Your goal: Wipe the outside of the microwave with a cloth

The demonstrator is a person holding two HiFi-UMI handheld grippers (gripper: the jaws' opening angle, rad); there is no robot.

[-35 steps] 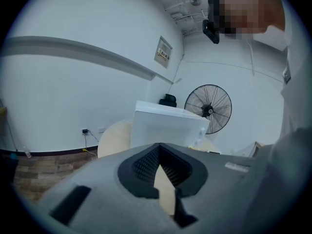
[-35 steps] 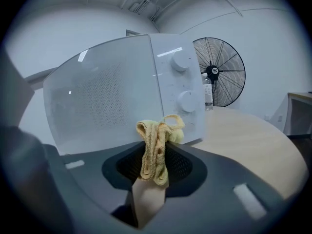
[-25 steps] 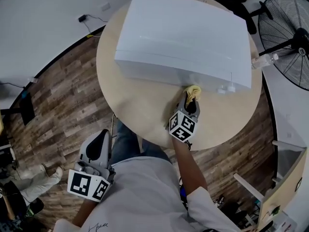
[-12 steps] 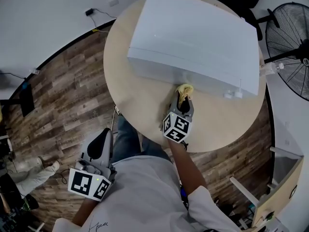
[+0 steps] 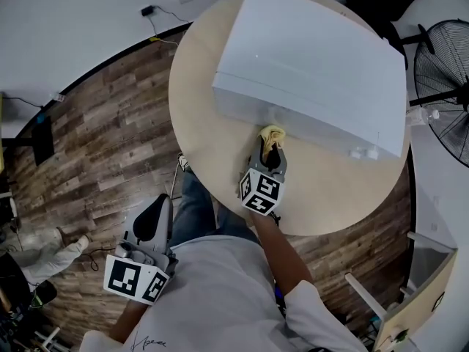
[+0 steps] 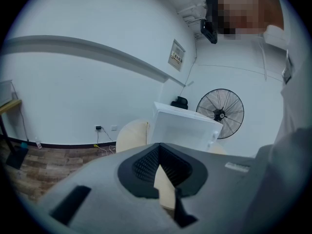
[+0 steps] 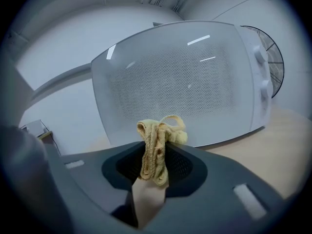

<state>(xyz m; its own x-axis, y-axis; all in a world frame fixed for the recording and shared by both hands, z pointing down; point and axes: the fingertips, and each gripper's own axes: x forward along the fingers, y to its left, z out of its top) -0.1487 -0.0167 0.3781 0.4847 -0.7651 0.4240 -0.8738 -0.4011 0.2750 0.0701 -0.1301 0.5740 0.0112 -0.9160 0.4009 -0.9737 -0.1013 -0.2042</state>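
Observation:
A white microwave (image 5: 315,64) stands on a round wooden table (image 5: 212,152); its door (image 7: 185,91) faces me. My right gripper (image 5: 270,147) is shut on a bunched yellow cloth (image 5: 272,135) that sits close against the lower front of the door, left of the knobs (image 7: 262,72). In the right gripper view the cloth (image 7: 157,150) sticks up between the jaws. My left gripper (image 5: 152,226) hangs low beside my body, off the table, jaws closed with nothing in them. The left gripper view shows the microwave (image 6: 183,126) far ahead.
A standing fan (image 5: 443,57) is to the right of the table. Wood floor (image 5: 95,138) lies to the left, with a wall socket and cable (image 5: 150,12) at the wall. Another person's foot (image 5: 69,242) shows at the lower left.
The right gripper with the cloth has slid left along the lower front of the microwave. The left gripper has stayed put.

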